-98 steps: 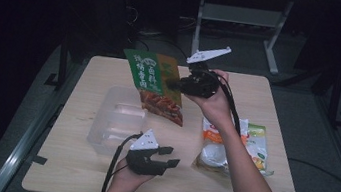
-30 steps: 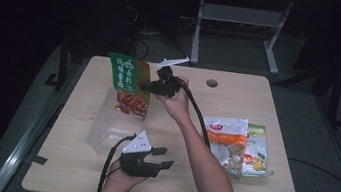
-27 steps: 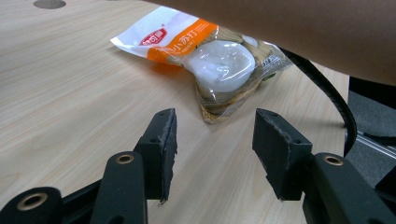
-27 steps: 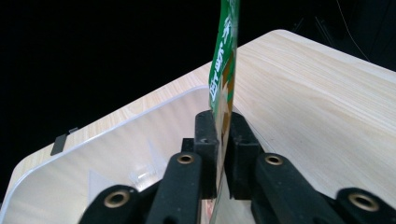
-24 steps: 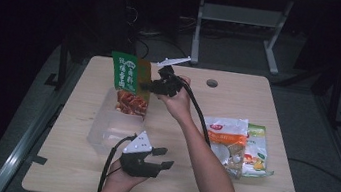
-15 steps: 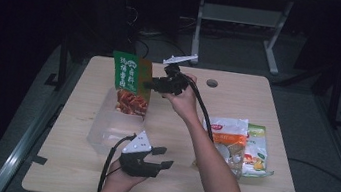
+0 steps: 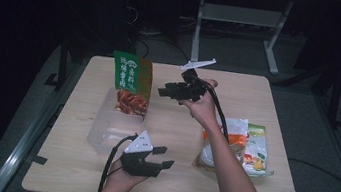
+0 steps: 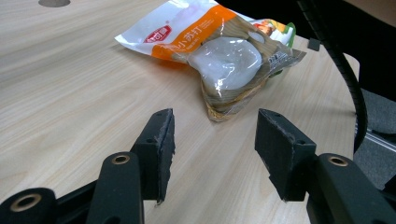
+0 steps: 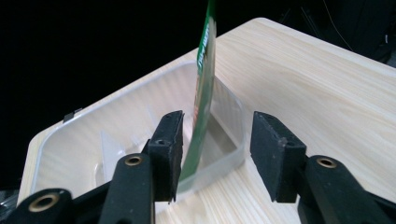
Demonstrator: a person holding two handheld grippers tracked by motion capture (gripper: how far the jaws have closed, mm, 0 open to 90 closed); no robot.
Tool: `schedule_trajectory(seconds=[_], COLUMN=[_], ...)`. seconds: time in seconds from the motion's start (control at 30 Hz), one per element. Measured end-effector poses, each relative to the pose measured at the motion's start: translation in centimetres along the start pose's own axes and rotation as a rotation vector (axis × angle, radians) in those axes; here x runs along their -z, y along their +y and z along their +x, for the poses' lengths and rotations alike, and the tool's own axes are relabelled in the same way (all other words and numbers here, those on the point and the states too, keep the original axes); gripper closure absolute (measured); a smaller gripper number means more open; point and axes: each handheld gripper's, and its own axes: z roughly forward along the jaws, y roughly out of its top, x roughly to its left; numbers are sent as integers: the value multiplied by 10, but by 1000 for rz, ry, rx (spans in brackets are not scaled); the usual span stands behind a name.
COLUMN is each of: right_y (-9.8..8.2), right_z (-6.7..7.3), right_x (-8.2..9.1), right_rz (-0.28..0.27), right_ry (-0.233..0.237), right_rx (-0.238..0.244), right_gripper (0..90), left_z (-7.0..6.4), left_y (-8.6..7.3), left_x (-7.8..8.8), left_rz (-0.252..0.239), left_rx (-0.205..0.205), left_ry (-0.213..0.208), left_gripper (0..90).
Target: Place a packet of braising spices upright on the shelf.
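One green snack pouch (image 7: 131, 83) stands upright on its bottom edge inside the clear plastic tray (image 7: 102, 134) at the table's left, at the tray's far end, top leaning a bit; the right gripper view shows it edge-on (image 9: 201, 98), thin and slightly bowed, bottom tucked in the tray's corner. Right gripper (image 7: 168, 91) sits just beside the pouch toward the table's middle, jaws just been opening, now spread, pouch no longer pinched; in its own view the film stands between the jaws close to the left pad (image 9: 170, 140), contact unclear. Judgement: pouch is light, thin crinkly film, soft and floppy, glossy so likely slippery, contents probably crushable; unsupported it could tip over or slump flat into the tray. Best hold is the flat sealed top edge or a side seam, pinched across the thin face, not the bulging middle. Left gripper (image 7: 154, 156) rests low at the near edge of the wooden table (image 7: 259, 96), jaws spread, nothing between them, aimed at the orange-and-white snack bag (image 8: 219, 51) lying flat well to the right, on top of another packet with green print (image 7: 257, 151). That bag looks puffy, soft, light too.
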Motion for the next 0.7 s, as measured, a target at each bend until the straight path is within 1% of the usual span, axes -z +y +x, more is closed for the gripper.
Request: schedule_trajectory(seconds=[0.1, 0.17, 0.3, 0.37, 0.43, 0.57, 0.63, 0.7], right_y=[-4, -7, -11, -13, -15, -18, -19, -20], right_z=[-2, -3, -3, -3, -3, -4, -4, -4], right_x=[8, 14, 26, 32, 37, 49, 53, 58], right_rz=[6, 6, 16, 18, 19, 32, 35, 45], right_ry=[-2, -5, -12, -12, -22, -30, -31, -35], right_rx=[-3, -2, -4, -1, 3, -7, -14, -16], right_gripper=[497, 496, 488, 479, 476, 458, 456, 449], left_z=[0, 0, 0, 0, 0, 0, 1, 1], left_y=[0, 0, 0, 0, 0, 1, 1, 1], left_x=[-2, -2, -3, -3, -3, -3, -4, -4], left_rz=[9, 16, 19, 20, 13, 12, 13, 22], left_rx=[-6, -4, -16, -15, -8, -4, -2, -12], left_ry=[-2, -3, 0, 2, 1, 1, -8, -12], left_gripper=[468, 468, 464, 454, 449, 437, 438, 440])
